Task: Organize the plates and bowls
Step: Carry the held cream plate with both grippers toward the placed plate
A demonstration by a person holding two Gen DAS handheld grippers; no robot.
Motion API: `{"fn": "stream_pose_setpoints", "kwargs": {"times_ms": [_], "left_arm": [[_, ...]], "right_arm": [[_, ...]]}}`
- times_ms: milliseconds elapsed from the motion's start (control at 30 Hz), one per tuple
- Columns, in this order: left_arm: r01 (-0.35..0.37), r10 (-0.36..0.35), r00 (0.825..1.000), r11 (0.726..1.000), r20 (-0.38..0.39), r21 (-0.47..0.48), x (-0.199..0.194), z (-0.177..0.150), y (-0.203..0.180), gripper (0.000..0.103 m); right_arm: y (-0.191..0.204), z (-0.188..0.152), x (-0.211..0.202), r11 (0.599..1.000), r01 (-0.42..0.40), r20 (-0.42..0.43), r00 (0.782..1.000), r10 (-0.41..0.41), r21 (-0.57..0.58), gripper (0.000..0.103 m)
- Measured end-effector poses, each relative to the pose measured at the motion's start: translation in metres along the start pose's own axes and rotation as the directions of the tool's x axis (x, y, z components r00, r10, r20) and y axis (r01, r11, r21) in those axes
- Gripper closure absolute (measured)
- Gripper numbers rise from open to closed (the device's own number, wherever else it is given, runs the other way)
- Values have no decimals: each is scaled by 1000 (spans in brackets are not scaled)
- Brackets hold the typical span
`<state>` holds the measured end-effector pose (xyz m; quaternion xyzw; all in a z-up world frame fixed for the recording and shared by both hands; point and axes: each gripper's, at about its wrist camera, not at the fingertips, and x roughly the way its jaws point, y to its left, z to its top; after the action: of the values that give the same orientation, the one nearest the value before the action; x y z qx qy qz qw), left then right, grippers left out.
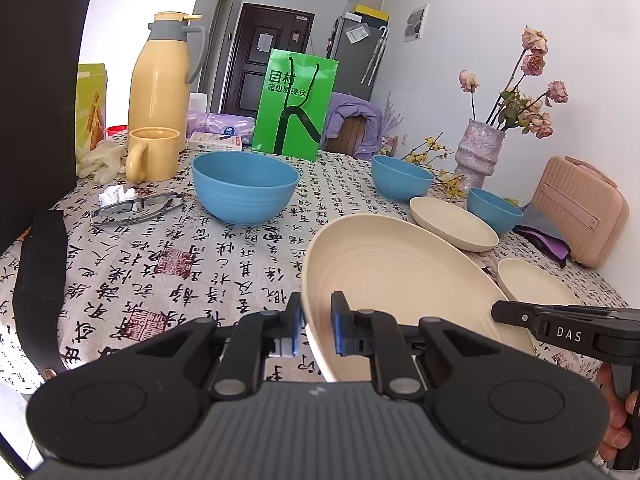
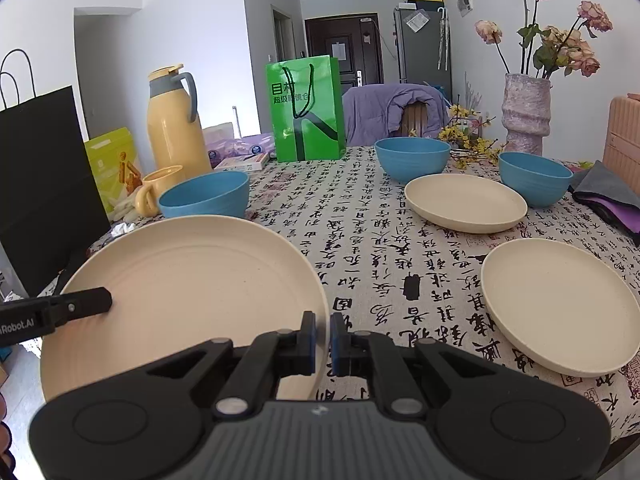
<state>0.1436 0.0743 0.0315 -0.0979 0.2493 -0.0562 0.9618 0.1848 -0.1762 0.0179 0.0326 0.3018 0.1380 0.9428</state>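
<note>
A large cream plate (image 1: 396,272) is held from both sides near the table's front edge. My left gripper (image 1: 316,322) is shut on its left rim, and my right gripper (image 2: 323,340) is shut on its right rim (image 2: 320,304). Each gripper shows in the other's view: the right gripper (image 1: 498,314) at the plate's right side, the left gripper (image 2: 106,298) lying over the plate (image 2: 188,280). Two more cream plates (image 2: 464,202) (image 2: 560,304) lie on the cloth. Three blue bowls (image 2: 204,196) (image 2: 412,158) (image 2: 534,178) stand upright and apart.
The table (image 1: 160,264) has a calligraphy-print cloth. At the back stand a yellow jug (image 1: 160,84), yellow mug (image 1: 154,154), green paper bag (image 1: 296,104) and vase of flowers (image 1: 478,152). Glasses (image 1: 136,208) lie left, a black bag (image 1: 36,92) far left, a pink case (image 1: 580,216) right.
</note>
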Motion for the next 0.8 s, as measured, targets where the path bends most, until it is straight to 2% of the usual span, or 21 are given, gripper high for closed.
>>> {"fn": "stream_pose_setpoints", "kwargs": {"times_ms": [367,533,800], "left_arm": [[47,-46,999,999,-1,22,27,12,-42,89],[82,-82,997,996,-12,43,52,17,-80,89],[137,-134,990,989,-47,58,106,20,-153,89]], "right_arm": [[-44,12,-5,999,34,26,999,-34,23,96],[-84,18,-5,997,59,34,998,-61,48,96],[-170,32,2,988,124,30,991,-127,88,95]]}}
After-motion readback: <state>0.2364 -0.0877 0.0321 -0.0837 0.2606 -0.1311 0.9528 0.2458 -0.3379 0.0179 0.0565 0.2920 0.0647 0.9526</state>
